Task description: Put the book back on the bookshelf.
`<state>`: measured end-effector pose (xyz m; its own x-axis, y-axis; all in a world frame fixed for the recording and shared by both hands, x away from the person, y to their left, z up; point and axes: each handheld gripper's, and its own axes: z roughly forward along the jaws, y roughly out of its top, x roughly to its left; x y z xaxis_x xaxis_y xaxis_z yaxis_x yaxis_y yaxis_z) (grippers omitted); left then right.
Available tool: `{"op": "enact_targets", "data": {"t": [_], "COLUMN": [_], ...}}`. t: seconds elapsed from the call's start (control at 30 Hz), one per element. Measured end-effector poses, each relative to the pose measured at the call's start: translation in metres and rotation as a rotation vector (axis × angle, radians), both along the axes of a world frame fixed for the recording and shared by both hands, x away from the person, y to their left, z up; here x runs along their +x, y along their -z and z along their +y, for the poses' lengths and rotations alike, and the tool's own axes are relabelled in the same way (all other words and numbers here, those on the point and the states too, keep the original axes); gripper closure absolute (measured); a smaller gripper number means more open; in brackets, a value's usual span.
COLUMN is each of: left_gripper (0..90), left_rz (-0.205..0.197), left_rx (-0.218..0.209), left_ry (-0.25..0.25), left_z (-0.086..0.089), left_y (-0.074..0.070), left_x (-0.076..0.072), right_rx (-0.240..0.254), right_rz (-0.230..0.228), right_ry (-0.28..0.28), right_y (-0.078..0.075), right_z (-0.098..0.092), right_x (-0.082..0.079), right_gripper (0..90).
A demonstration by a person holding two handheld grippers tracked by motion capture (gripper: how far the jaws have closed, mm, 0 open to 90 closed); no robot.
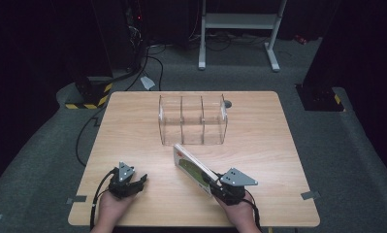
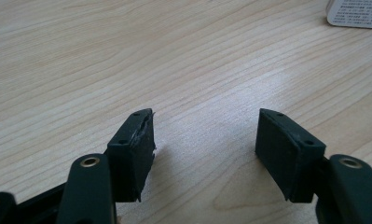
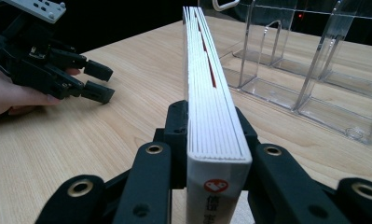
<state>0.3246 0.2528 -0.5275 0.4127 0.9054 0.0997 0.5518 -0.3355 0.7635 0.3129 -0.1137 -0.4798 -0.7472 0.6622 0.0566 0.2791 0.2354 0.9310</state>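
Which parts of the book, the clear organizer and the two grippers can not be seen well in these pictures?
- Book: right gripper view shows its page edges end-on; the cover text is cut off by the bottom edge.
- Book: high view, cover print too small to read.
- Right gripper: the book hides its fingers' pads.
- Clear organizer: high view, see-through walls blur the dividers; right gripper view crops it.
- Left gripper: its body is cut off below.

A light wooden table (image 1: pixel 133 126) stands on grey carpet. A clear box with three parts (image 1: pixel 193 120) sits on it, maybe empty.
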Motion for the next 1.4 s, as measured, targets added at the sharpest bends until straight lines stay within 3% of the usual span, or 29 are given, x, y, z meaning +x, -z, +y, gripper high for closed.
{"op": "enact_targets", "data": {"t": [0.13,0.3,0.77,0.87,1.4], "left_gripper": [37.4,33.3,31.9,31.7,31.4], "left_rz": [0.008,0.054,0.055,0.058,0.058], "left_rx": [-0.012,-0.077,-0.078,-0.074,-0.075], "left_ry": [-0.001,-0.008,-0.003,0.002,-0.002], "left_z": [0.0,0.004,0.004,0.004,0.004], "left_y": [0.0,0.001,0.001,0.001,0.001], "left_x": [0.001,0.007,0.006,0.006,0.006], "right_rx": [-0.02,-0.012,0.009,-0.002,0.034], "right_rz": [-0.019,-0.028,-0.026,-0.038,-0.067], "right_ry": [0.008,0.034,0.101,0.111,0.209], "right_y": [-0.001,-0.005,-0.013,-0.014,-0.024], "right_z": [0.004,0.005,-0.006,-0.009,-0.031], "right_x": [-0.004,-0.005,-0.006,-0.006,-0.004], "right_gripper": [75.0,75.1,75.2,75.2,75.3]}}
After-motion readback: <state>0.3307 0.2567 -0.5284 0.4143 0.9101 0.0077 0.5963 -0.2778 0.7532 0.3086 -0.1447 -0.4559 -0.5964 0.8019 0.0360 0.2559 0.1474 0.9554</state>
